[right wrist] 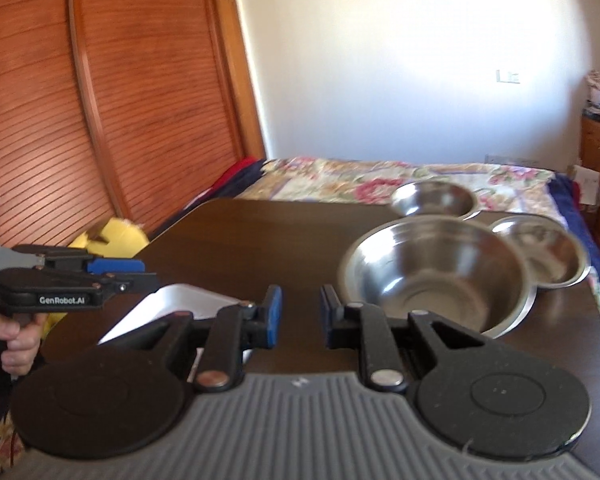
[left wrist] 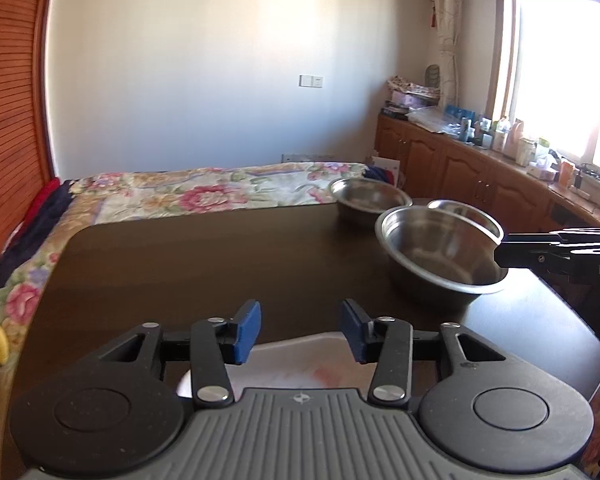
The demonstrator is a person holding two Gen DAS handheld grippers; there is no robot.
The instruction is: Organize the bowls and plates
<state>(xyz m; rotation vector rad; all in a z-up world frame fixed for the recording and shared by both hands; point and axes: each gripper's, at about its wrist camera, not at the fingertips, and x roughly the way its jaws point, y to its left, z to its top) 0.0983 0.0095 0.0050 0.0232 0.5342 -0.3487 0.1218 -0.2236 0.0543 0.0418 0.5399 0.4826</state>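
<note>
Worktop [left wrist: 220,264]: white plate [left wrist: 300,364] below left gripper [left wrist: 300,330], large steel bowl [right wrist: 436,272] beyond right gripper [right wrist: 298,316]; both jaws apart, empty.

Silver steel bowls [right wrist: 436,276] on a dark brown table [left wrist: 220,264], a white plate [right wrist: 172,308], a floral bedspread [left wrist: 204,192].

left wrist – low over table [left wrist: 220,264] | right wrist – same | shared: bowls [right wrist: 436,268]
</note>
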